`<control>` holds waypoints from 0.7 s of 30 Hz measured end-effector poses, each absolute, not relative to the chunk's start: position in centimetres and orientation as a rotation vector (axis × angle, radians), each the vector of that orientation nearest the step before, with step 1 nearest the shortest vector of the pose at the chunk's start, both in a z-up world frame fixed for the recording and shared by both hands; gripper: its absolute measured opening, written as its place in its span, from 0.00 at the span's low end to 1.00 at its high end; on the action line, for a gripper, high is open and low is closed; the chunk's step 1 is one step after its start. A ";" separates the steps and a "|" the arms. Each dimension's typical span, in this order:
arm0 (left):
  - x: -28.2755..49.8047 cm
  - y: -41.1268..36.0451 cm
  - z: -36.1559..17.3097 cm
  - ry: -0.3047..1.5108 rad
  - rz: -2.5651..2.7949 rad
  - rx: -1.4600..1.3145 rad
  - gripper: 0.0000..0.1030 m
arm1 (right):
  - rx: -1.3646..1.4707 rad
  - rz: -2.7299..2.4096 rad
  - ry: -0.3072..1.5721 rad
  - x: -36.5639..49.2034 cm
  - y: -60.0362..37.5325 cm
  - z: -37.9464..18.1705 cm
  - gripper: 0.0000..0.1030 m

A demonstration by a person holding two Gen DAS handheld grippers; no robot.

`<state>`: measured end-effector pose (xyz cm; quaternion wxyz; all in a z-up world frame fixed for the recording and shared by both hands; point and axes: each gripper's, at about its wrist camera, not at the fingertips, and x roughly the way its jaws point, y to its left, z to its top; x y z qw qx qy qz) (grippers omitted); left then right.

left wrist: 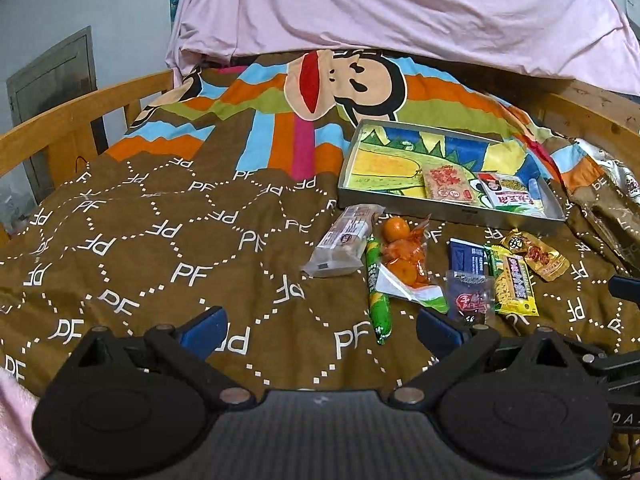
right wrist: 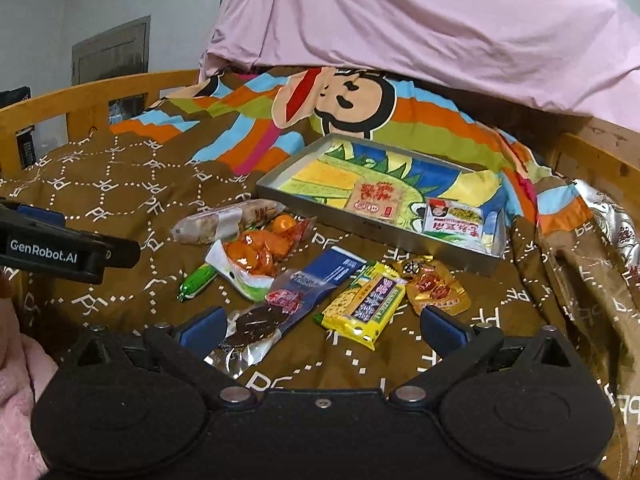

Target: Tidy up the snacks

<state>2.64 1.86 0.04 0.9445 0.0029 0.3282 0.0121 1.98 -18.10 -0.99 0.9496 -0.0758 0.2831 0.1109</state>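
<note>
A shallow metal tray with a cartoon lining lies on the brown bedspread and holds a pink packet and a white-green packet. Loose snacks lie in front of it: a clear cake pack, a green sausage, an orange candy bag, a blue packet, a yellow packet and a golden packet. My left gripper is open and empty, before the sausage. My right gripper is open and empty over a clear-silver packet.
A wooden bed rail runs along the left and back. A pink sheet hangs over the far end. A silver bag lies at the right edge. The left gripper's body shows in the right wrist view.
</note>
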 end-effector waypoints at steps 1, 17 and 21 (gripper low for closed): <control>2.7 1.9 0.0 0.671 0.026 0.006 0.99 | -0.157 0.228 0.579 2.0 -18.1 -1.1 0.99; 3.0 2.1 -0.2 0.694 0.042 0.003 0.99 | -0.203 0.257 0.641 2.4 -17.2 -2.1 0.99; 3.1 2.2 -0.2 0.701 0.049 -0.002 0.99 | -0.208 0.272 0.642 2.4 -16.9 -2.2 0.99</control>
